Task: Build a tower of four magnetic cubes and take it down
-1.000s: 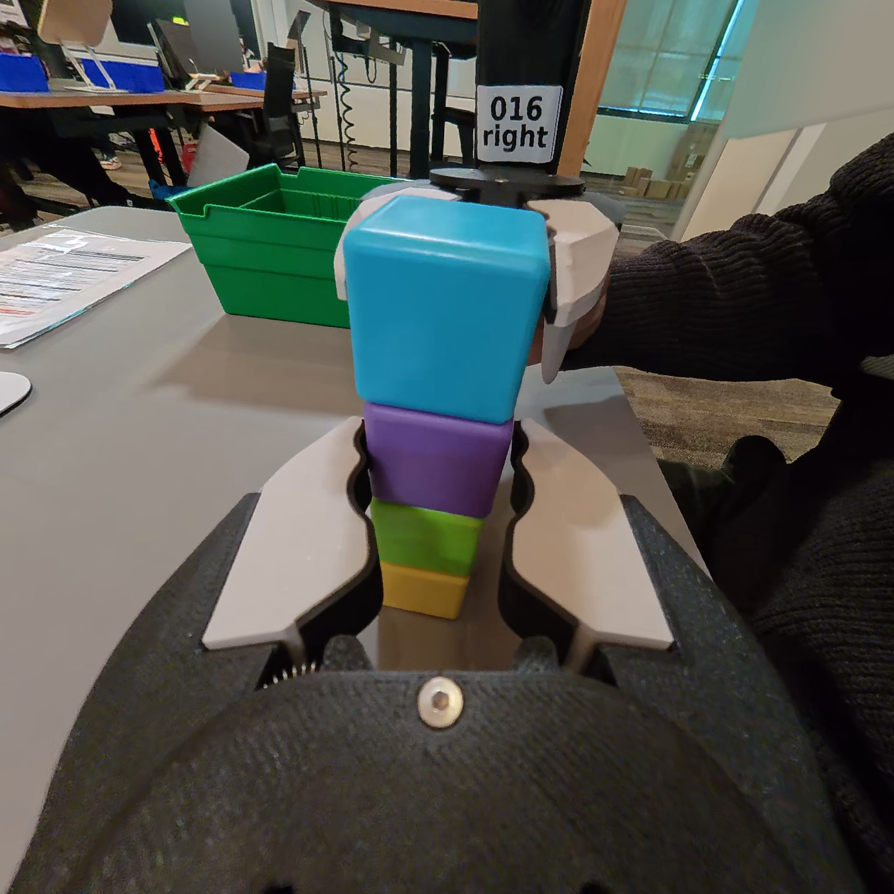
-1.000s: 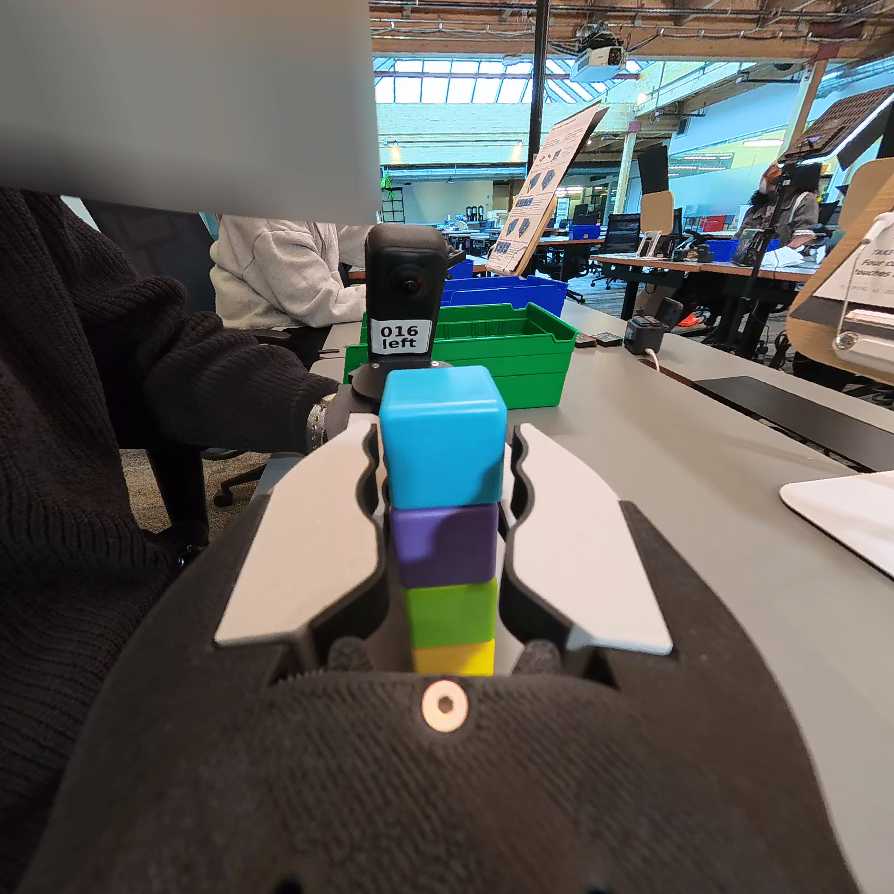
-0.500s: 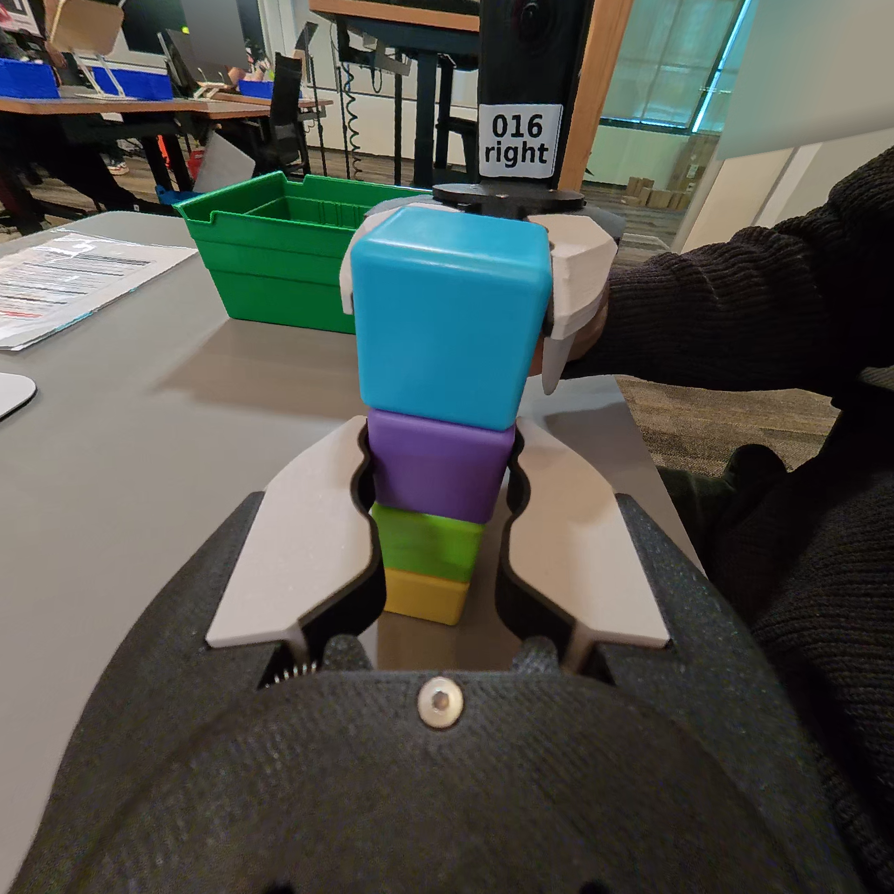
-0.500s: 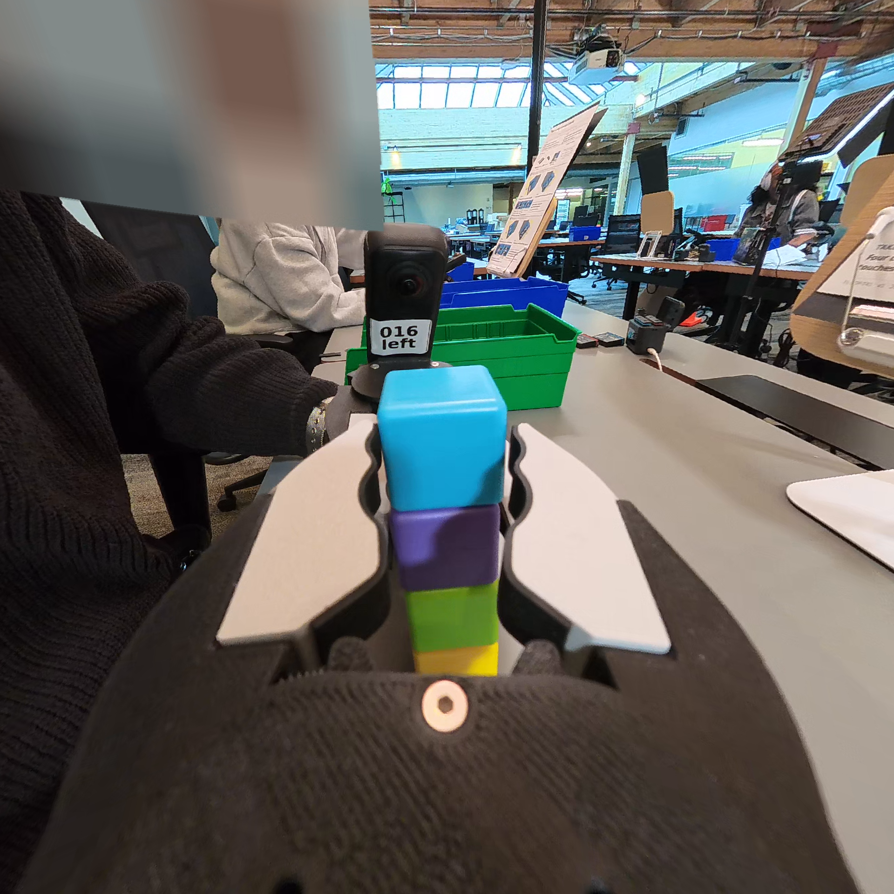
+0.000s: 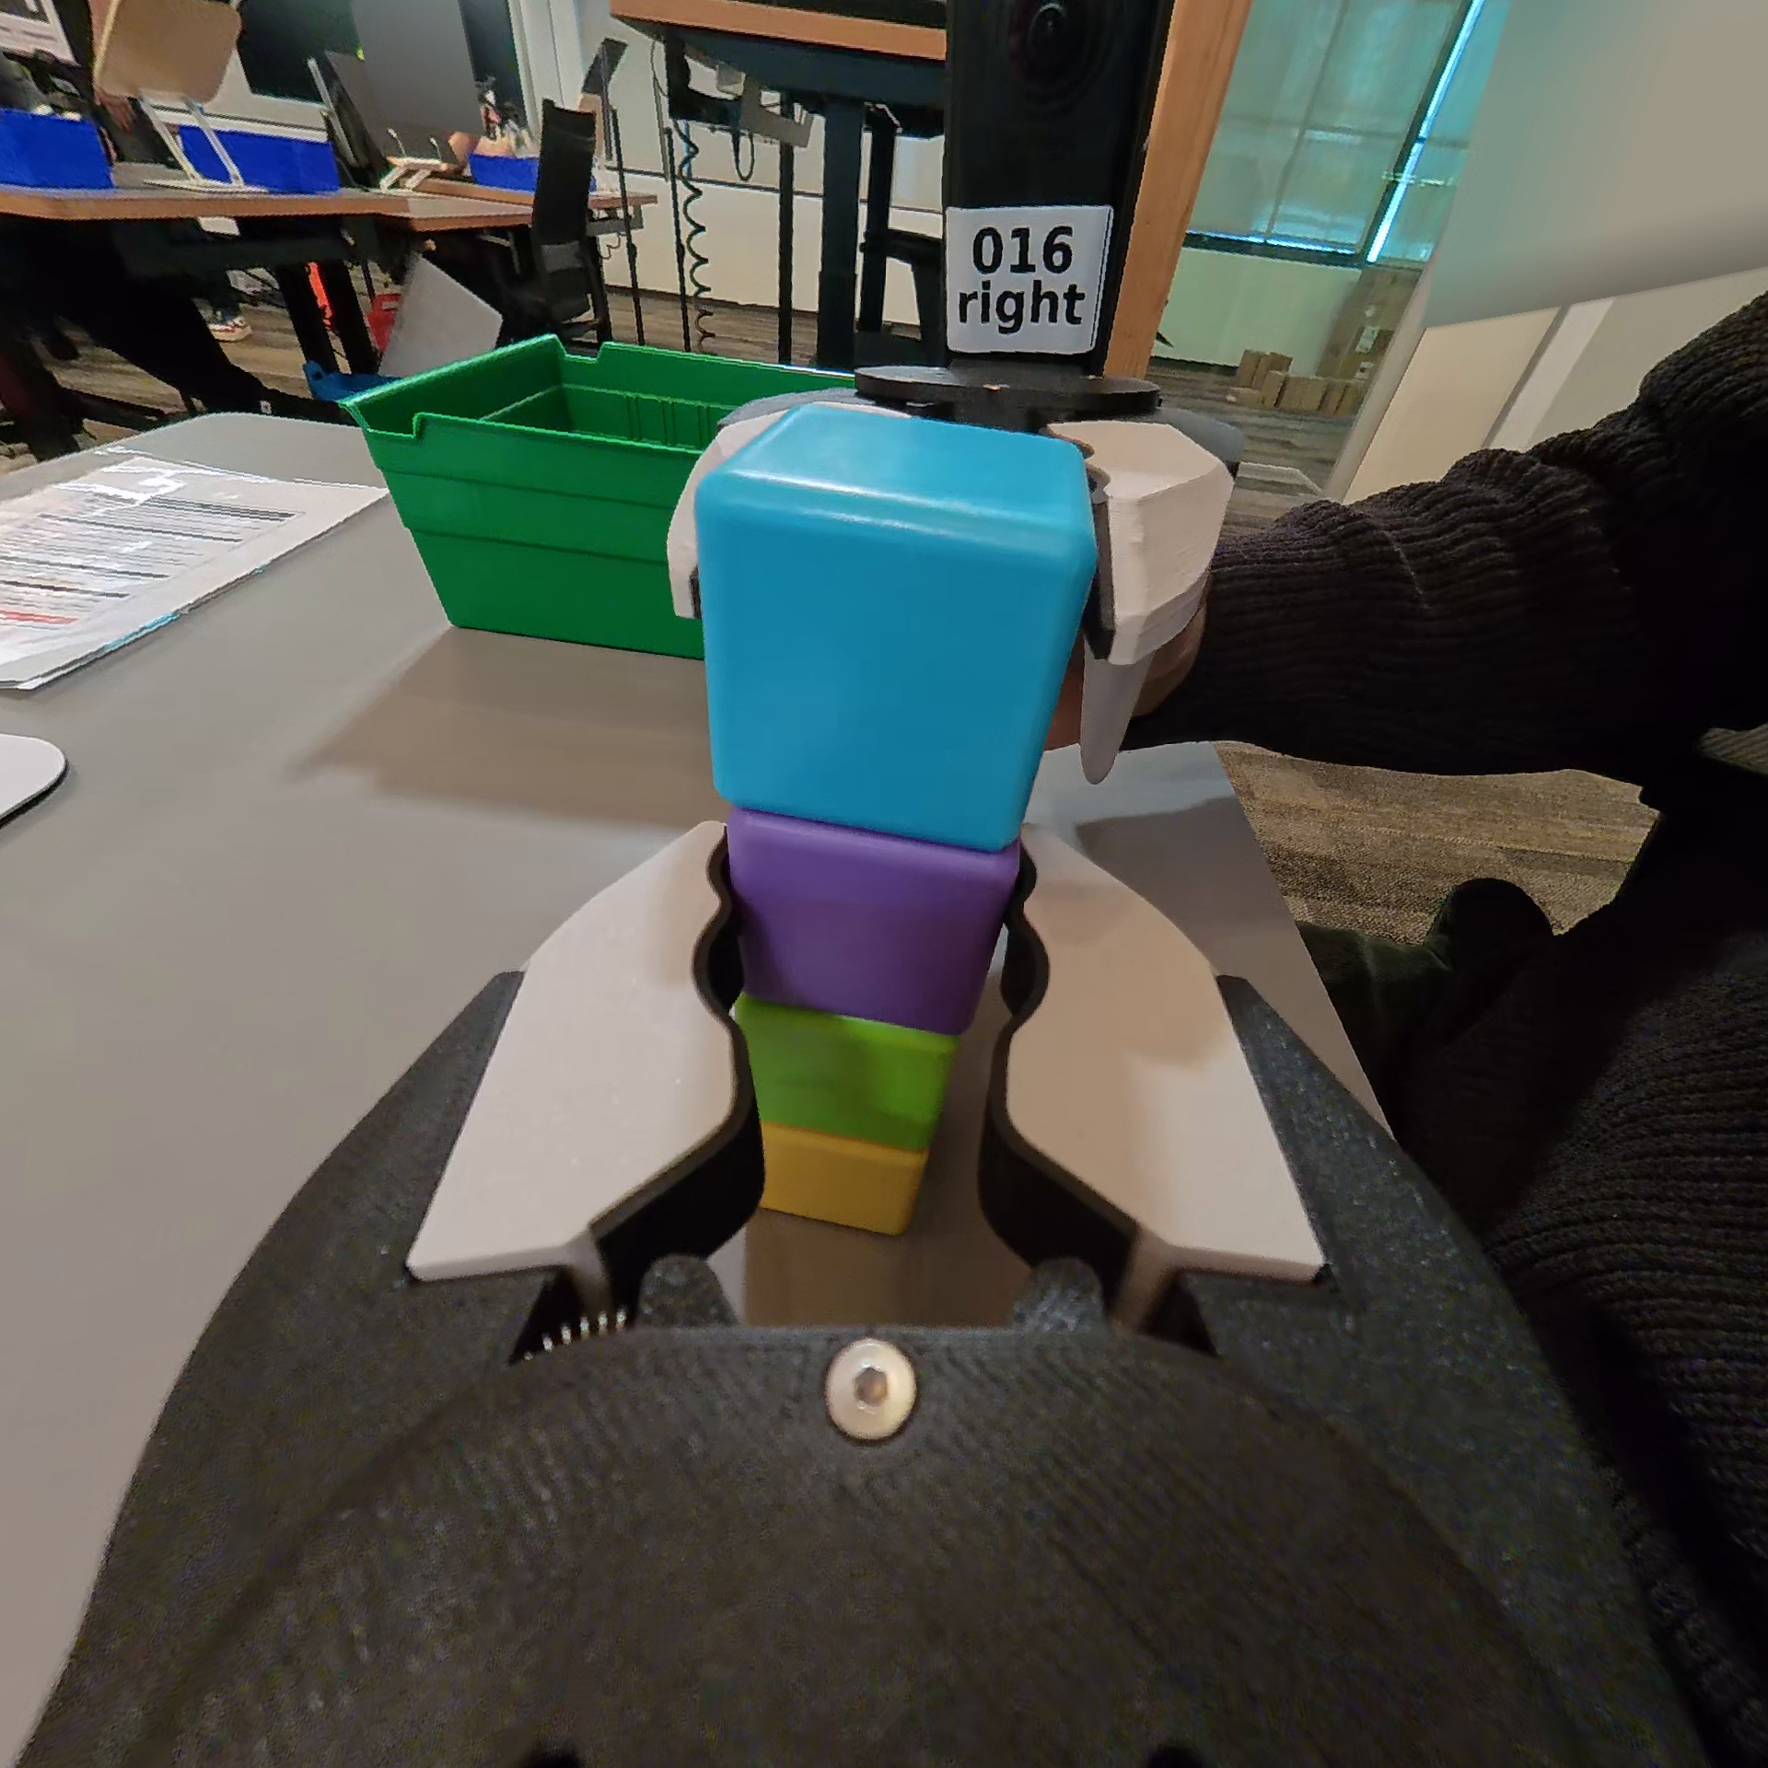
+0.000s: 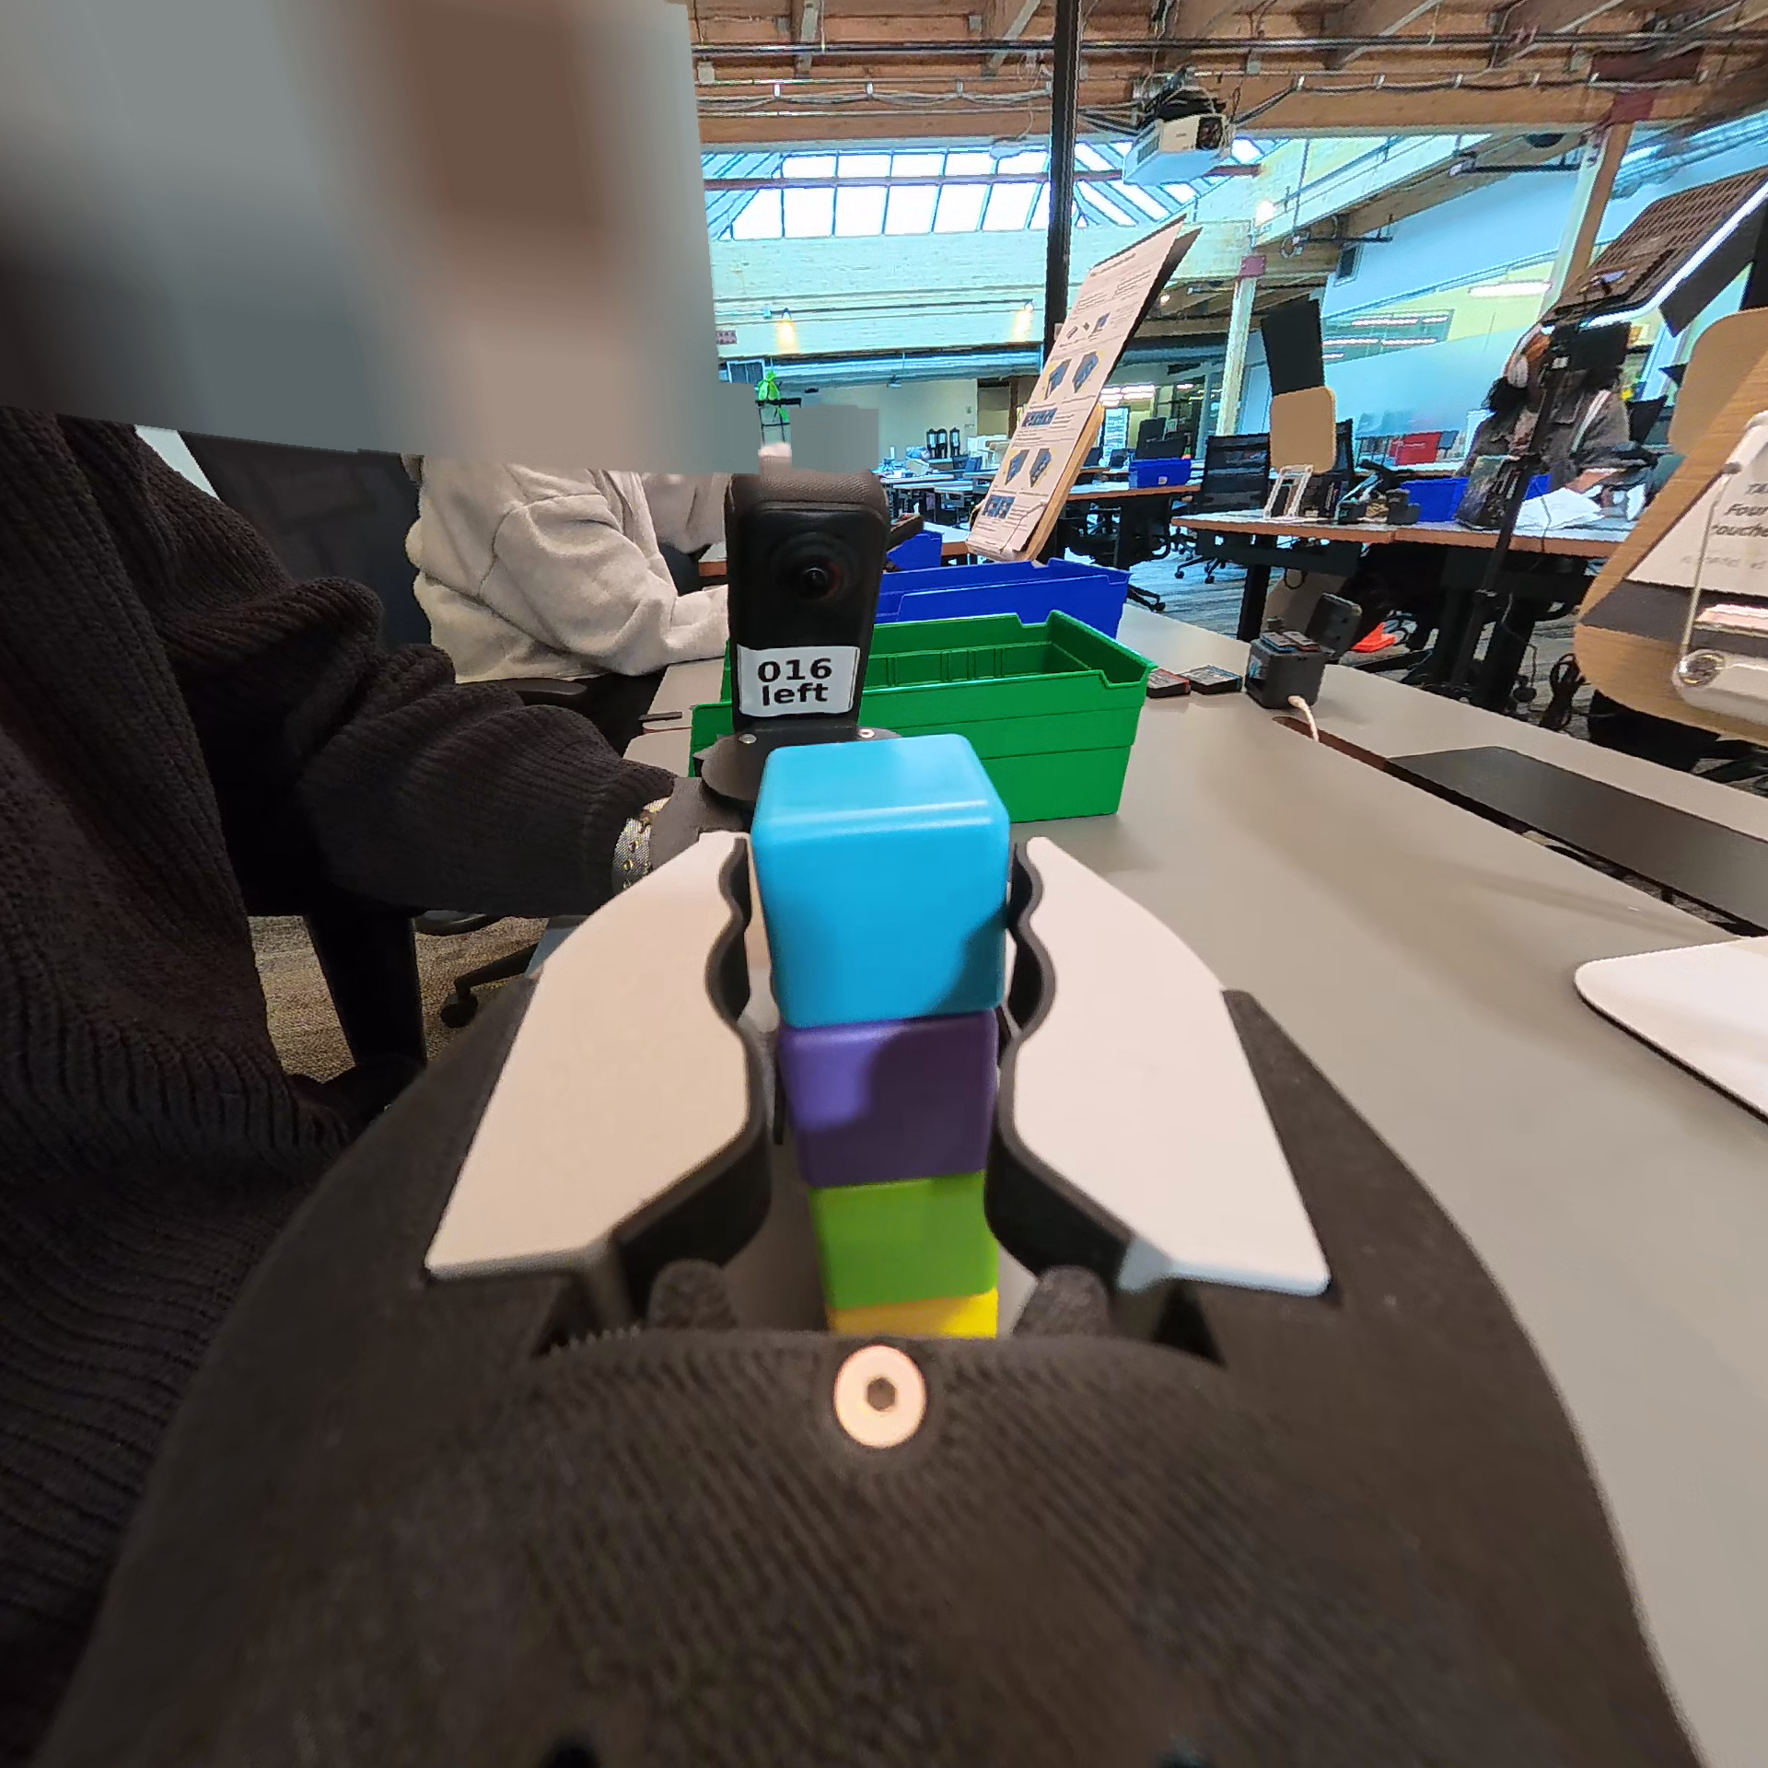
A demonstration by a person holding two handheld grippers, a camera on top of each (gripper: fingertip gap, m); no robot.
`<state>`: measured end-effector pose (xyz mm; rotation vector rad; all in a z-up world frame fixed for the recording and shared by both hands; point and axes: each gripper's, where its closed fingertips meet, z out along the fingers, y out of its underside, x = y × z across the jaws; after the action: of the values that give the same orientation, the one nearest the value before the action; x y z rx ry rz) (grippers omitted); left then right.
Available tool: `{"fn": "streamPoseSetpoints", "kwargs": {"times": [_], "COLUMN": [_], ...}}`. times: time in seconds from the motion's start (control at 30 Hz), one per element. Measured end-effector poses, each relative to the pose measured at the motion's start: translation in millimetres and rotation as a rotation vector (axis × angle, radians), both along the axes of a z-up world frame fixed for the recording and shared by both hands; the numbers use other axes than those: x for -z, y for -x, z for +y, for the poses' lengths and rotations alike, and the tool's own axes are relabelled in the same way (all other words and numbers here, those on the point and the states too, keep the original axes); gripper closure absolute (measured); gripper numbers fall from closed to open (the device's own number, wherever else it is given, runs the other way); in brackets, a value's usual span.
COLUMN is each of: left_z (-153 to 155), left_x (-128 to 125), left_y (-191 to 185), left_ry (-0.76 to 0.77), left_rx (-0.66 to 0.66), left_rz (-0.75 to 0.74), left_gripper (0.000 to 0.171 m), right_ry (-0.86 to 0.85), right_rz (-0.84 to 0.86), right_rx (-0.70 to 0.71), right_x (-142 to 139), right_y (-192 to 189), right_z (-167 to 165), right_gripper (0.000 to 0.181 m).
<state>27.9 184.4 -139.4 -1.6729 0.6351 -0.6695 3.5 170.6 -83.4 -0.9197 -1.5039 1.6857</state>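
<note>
Right gripper (image 6: 880, 947) fingers pinch the blue cube (image 6: 880, 880) atop the purple cube (image 5: 871, 923), left gripper (image 5: 871, 918) fingers pinch that, so any twitch could topple the stack.

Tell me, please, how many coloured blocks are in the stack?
4, in one tower: blue block on top, purple block under it, green block next, yellow block lowest.

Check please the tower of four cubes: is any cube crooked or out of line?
Slightly. The blue cube on top overhangs the purple cube below, and the stack seems to lean a little in the left wrist view. The green cube and yellow cube sit aligned.
</note>
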Motion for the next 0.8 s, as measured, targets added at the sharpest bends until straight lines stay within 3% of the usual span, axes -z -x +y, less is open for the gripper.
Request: {"fn": "streamPoseSetpoints", "kwargs": {"times": [0.8], "left_z": [0.2], "left_x": [1.0], "left_y": [0.0], "left_ry": [0.005], "left_rx": [0.006], "left_rz": [0.013], "left_gripper": [0.120], "right_ry": [-0.063], "right_rz": [0.000], "right_rx": [0.025], "right_x": [0.8], "right_y": [1.1], "right_z": [1.0], "right_gripper": [0.131]}}
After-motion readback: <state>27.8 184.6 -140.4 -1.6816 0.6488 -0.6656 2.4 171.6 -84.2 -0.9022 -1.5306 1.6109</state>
